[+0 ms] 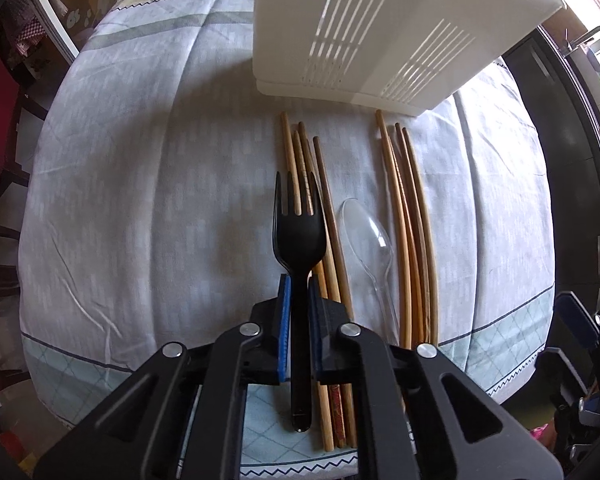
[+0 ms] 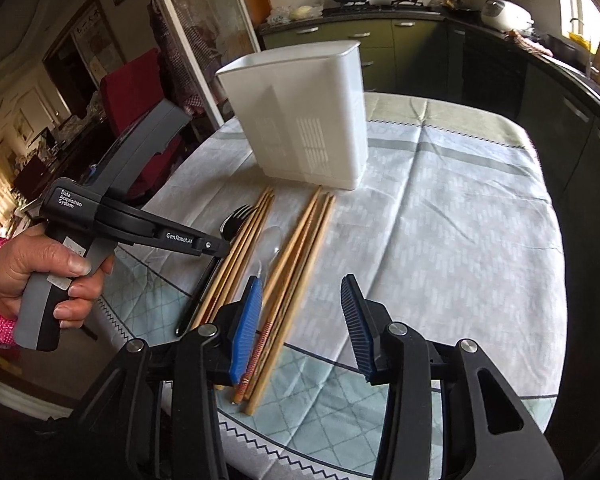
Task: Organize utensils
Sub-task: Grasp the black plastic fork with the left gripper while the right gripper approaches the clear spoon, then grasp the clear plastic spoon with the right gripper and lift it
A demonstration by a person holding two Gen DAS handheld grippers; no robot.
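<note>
My left gripper is shut on the handle of a black plastic fork, held just above the tablecloth with its tines pointing at the white slotted utensil holder. To its right lie a bundle of wooden chopsticks, a clear plastic spoon and a second chopstick bundle. In the right wrist view my right gripper is open and empty above the near ends of the second chopstick bundle. The left gripper, fork, spoon and holder show there too.
The table wears a pale checked tablecloth, with its near edge under both grippers. A red chair stands at the far left. Dark kitchen cabinets run behind and along the right side of the table.
</note>
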